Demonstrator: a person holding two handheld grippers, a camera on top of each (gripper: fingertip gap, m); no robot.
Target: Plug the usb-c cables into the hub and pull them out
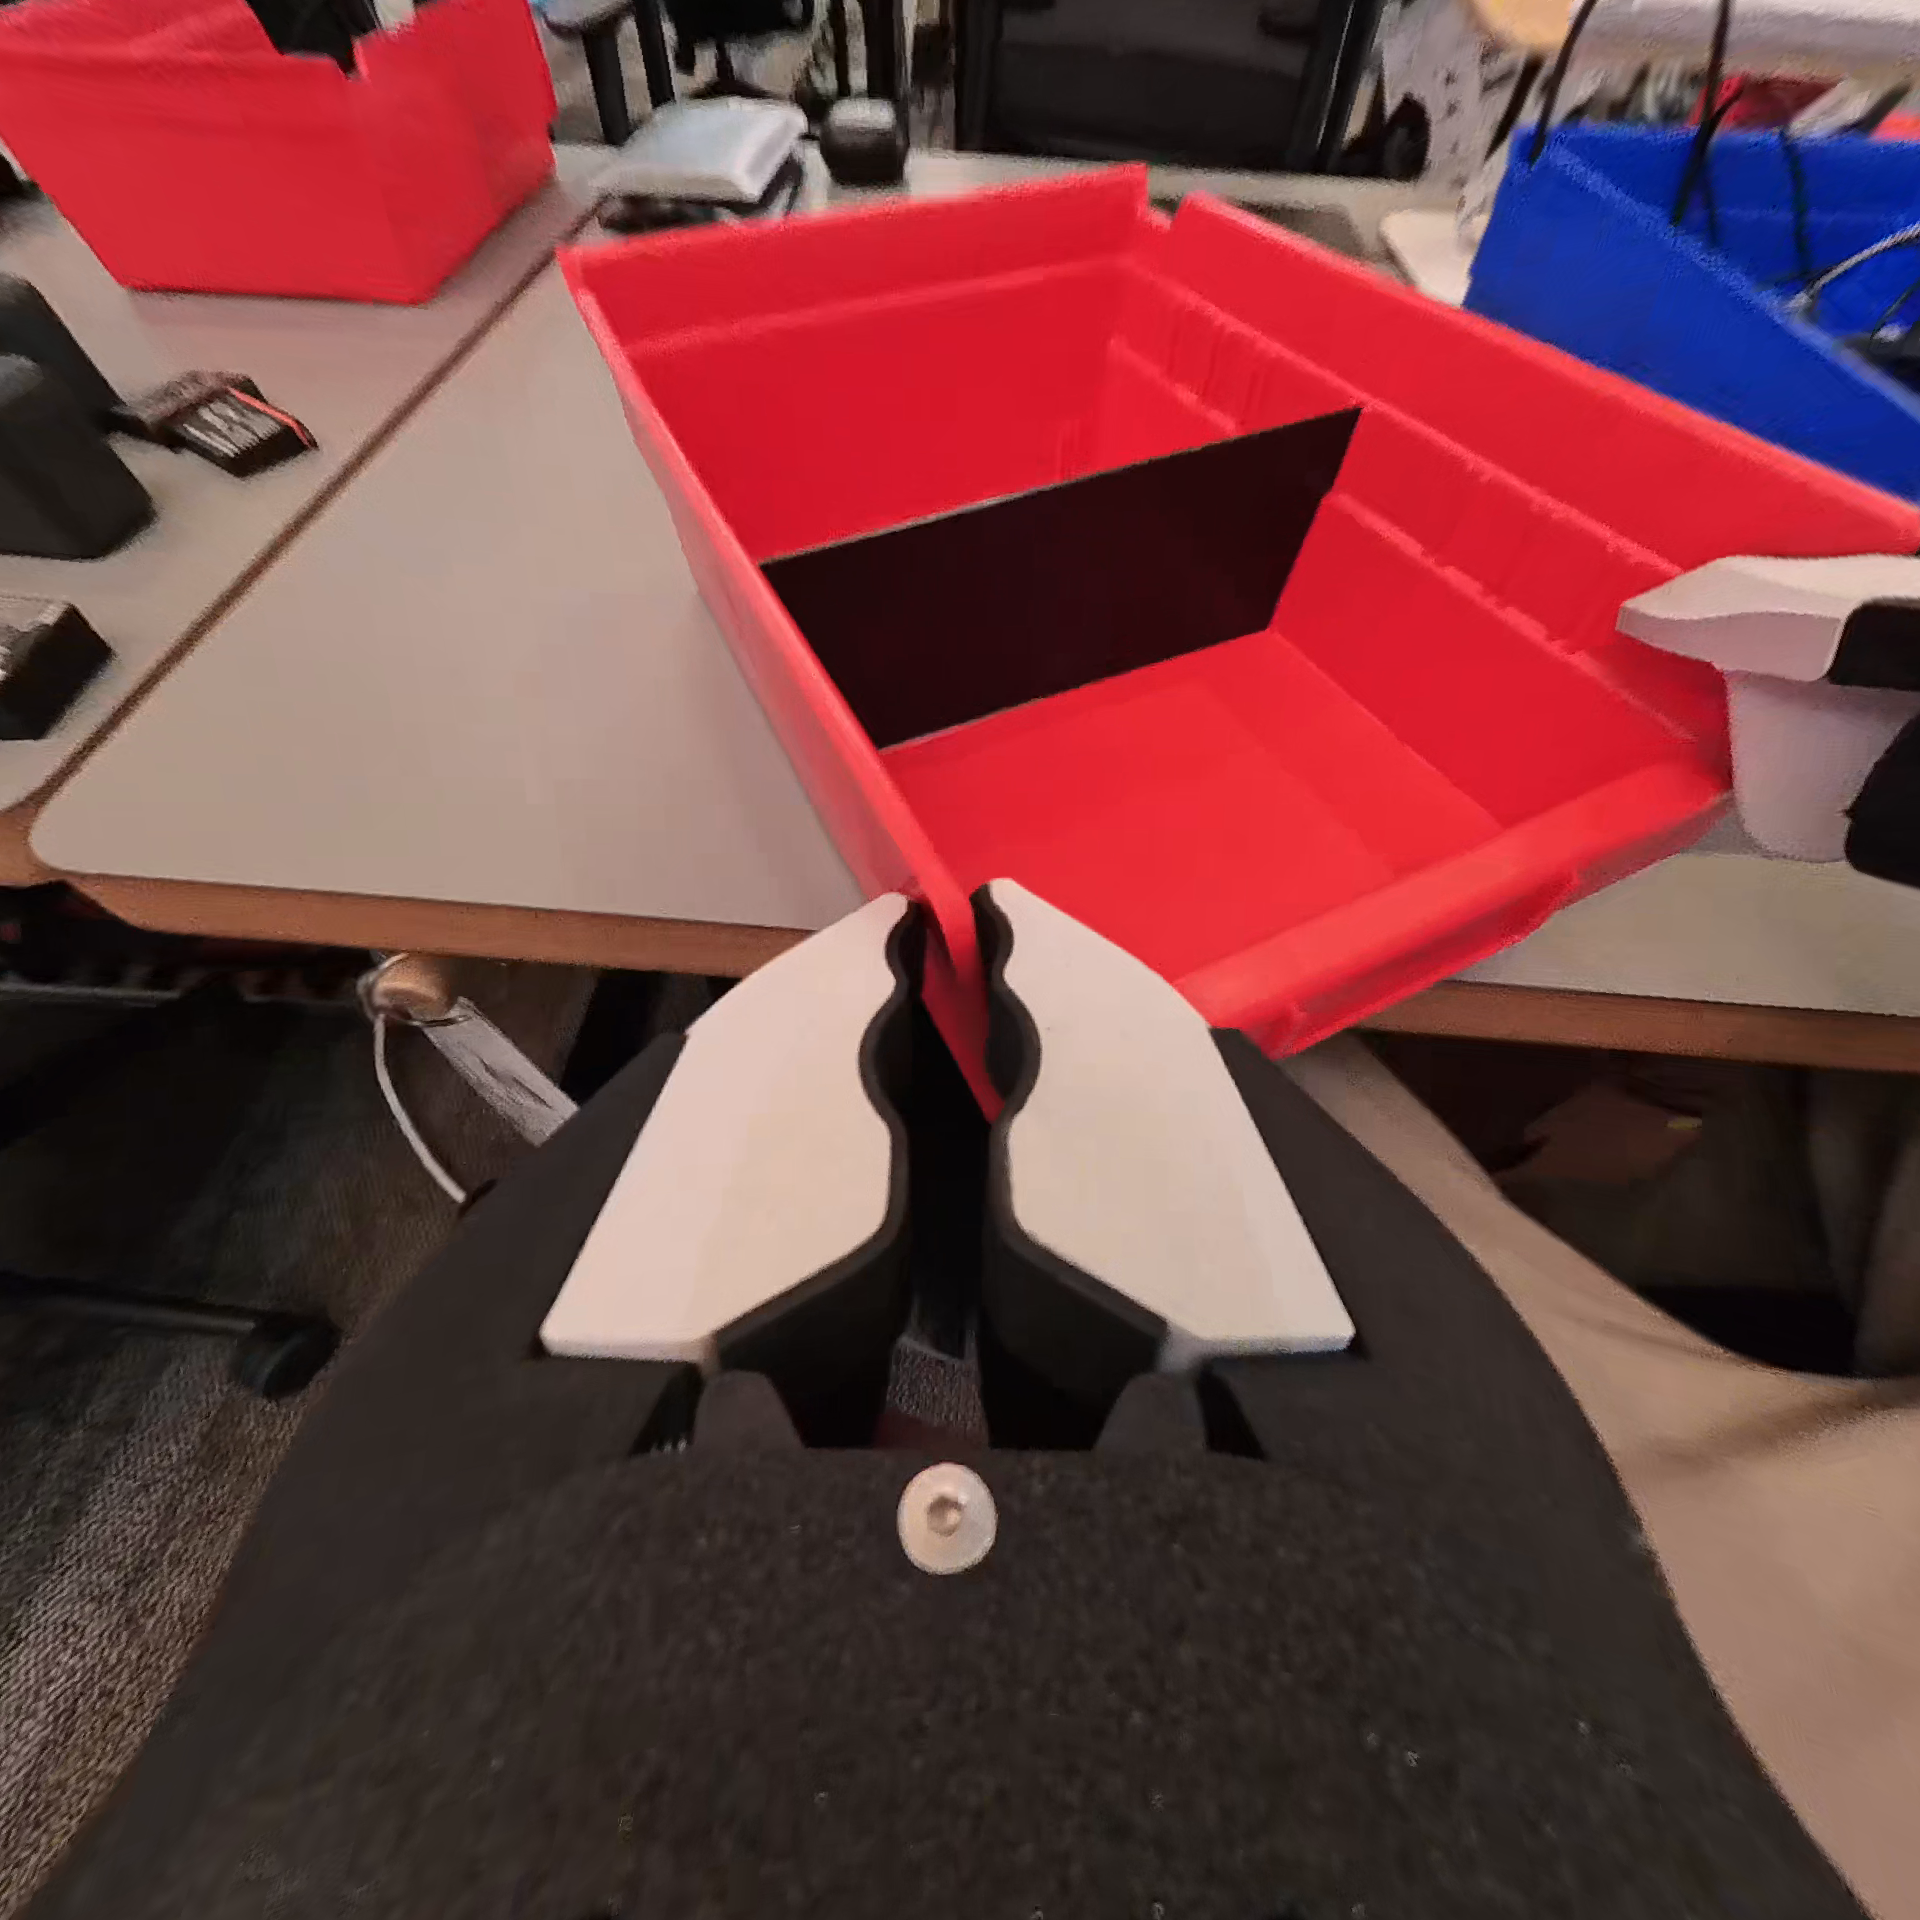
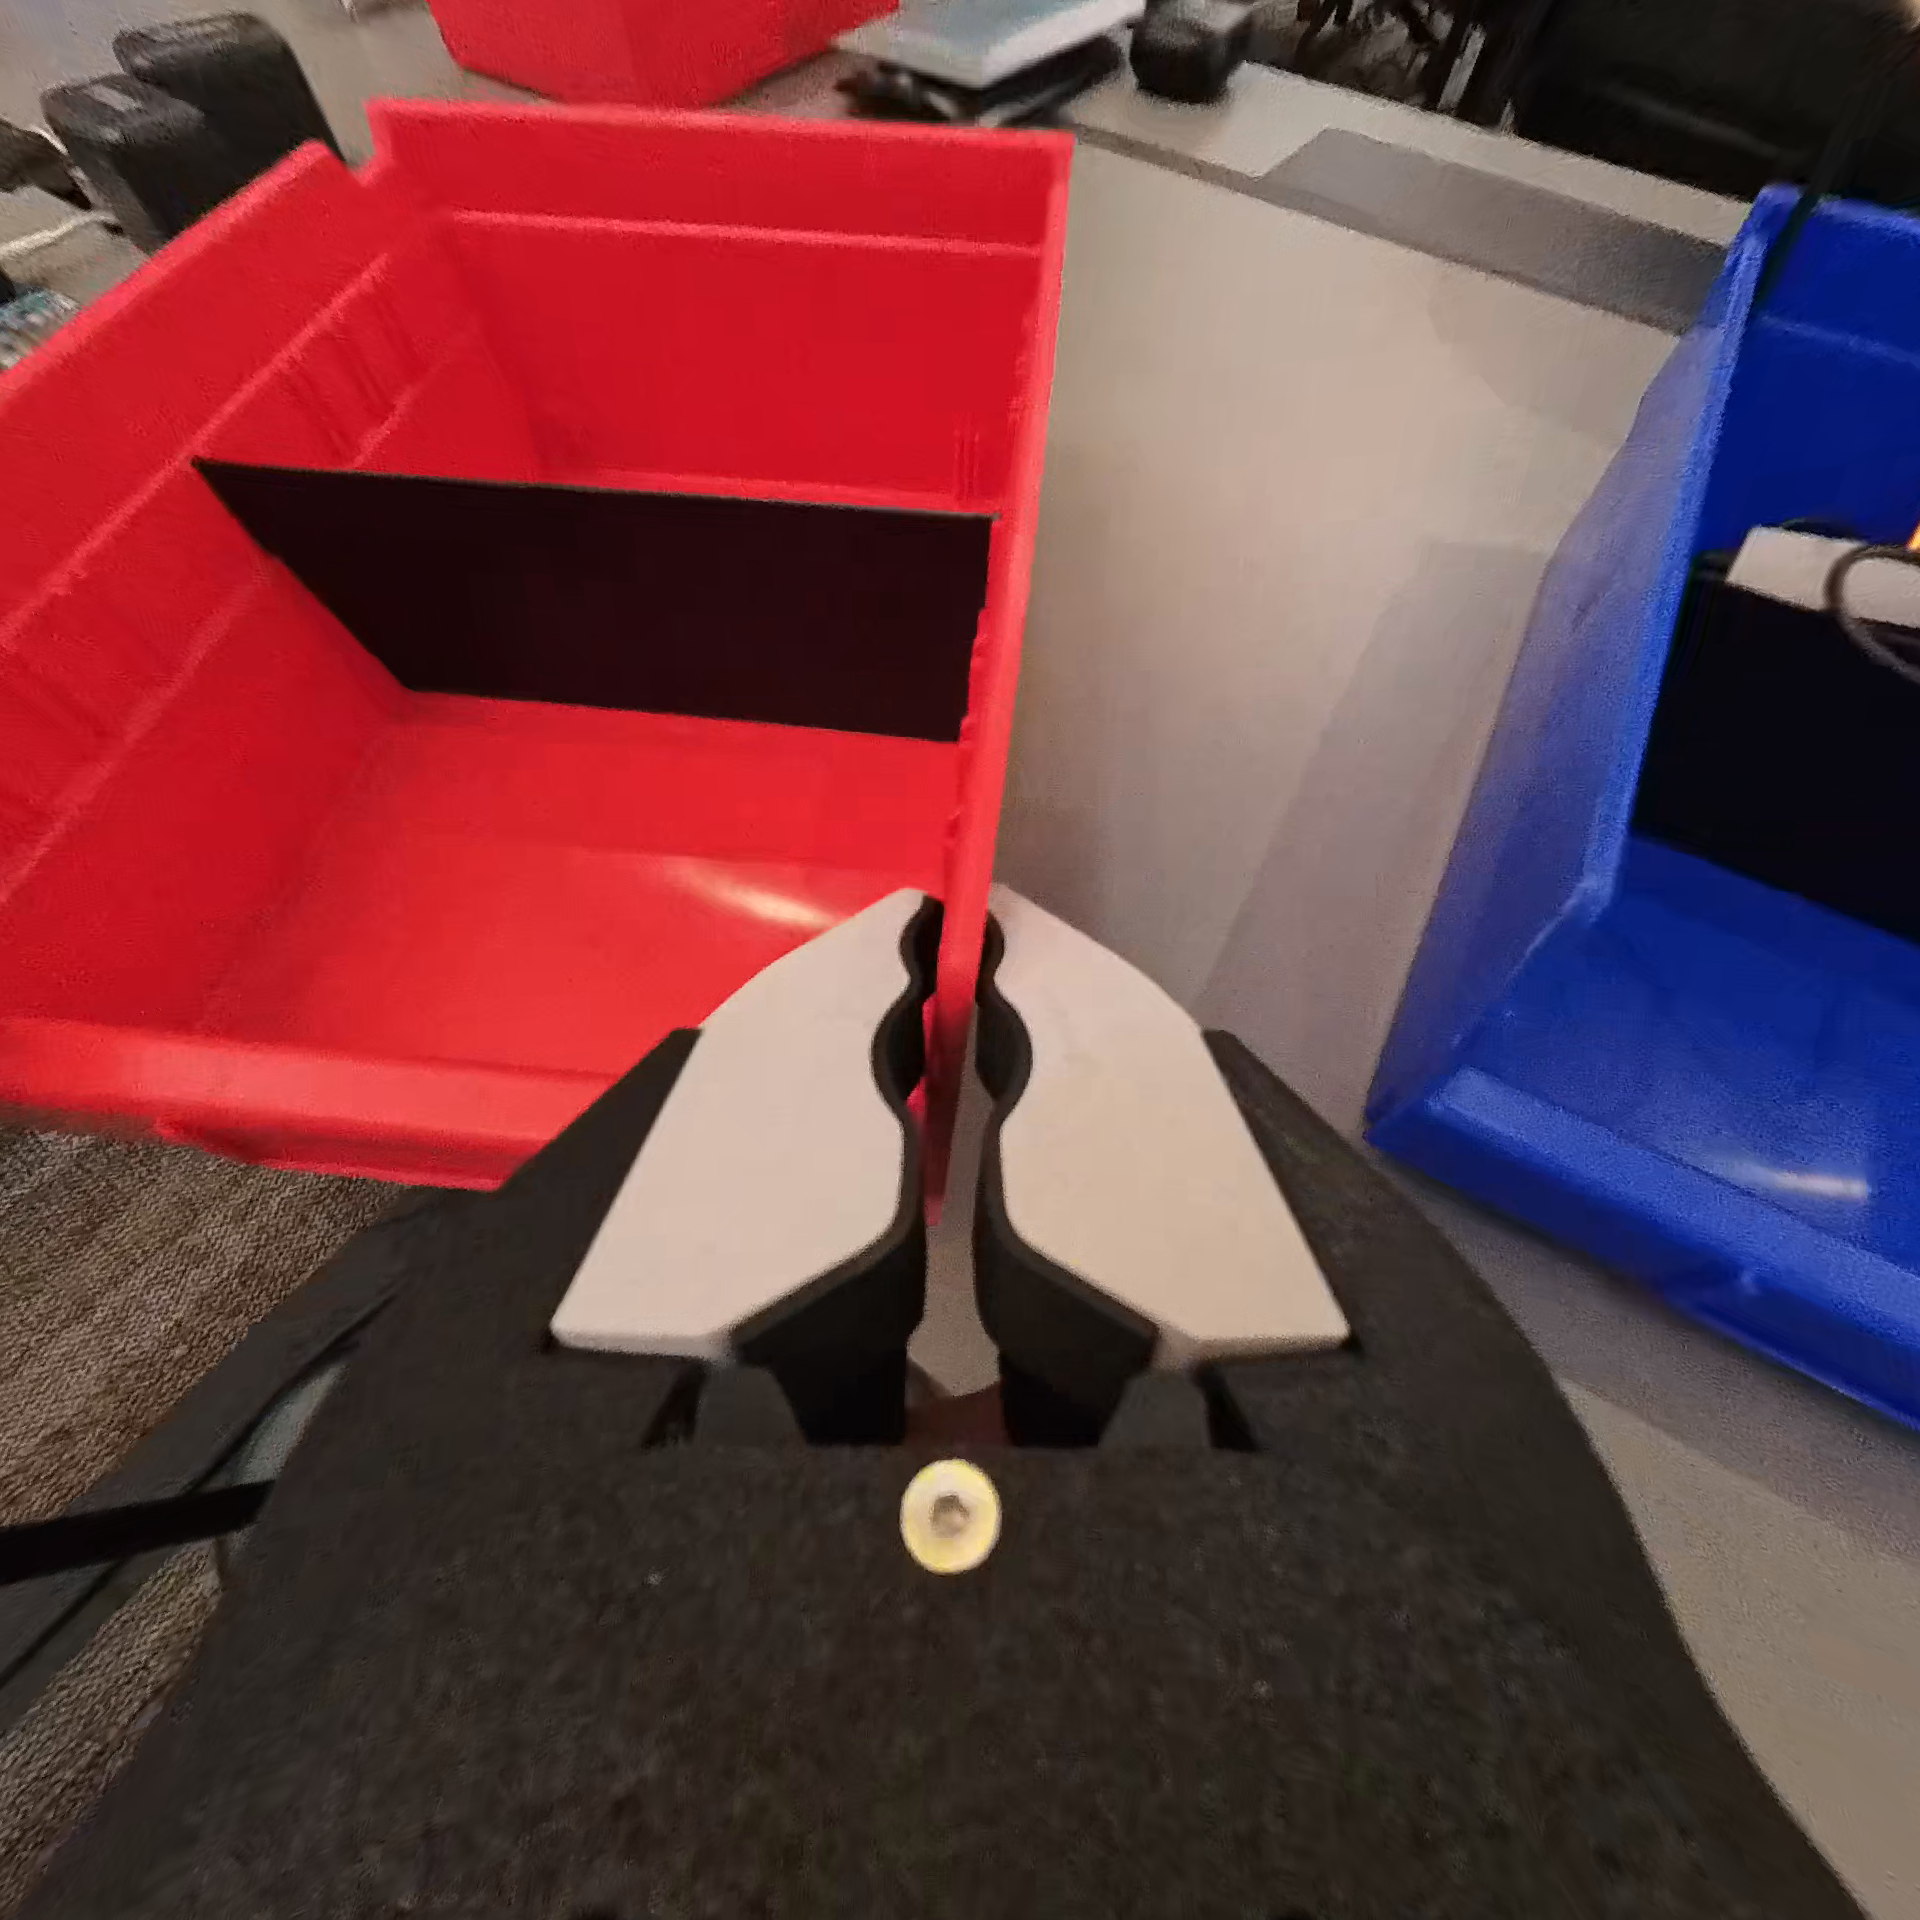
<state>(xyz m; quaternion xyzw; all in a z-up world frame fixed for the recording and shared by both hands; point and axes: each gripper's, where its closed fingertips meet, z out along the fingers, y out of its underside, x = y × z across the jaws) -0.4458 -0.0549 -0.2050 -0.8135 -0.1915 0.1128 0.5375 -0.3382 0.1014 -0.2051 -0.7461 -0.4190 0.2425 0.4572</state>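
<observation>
A red plastic bin (image 1: pixel 1143 790) with a black divider (image 1: pixel 1060 571) across its middle lies on the grey table, its near end over the table edge. Both compartments look empty. My left gripper (image 1: pixel 951 914) is shut on the bin's left side wall at the near corner. My right gripper (image 2: pixel 961 914) is shut on the bin's (image 2: pixel 520 914) right side wall near the front corner; it also shows at the right edge of the left wrist view (image 1: pixel 1787 665). No hub shows. Black cables (image 1: pixel 1714 135) and a white object (image 2: pixel 1808 582) sit in a blue bin.
The blue bin (image 2: pixel 1621 935) stands right of the red one, a strip of grey table (image 2: pixel 1226 623) between them. A second red bin (image 1: pixel 281 166) sits far left. Dark devices (image 1: pixel 62 457) lie on the adjoining table. Carpet floor (image 1: pixel 156 1455) lies below the table edge. The tips of one gripper are about 20 cm away from the tips of the other.
</observation>
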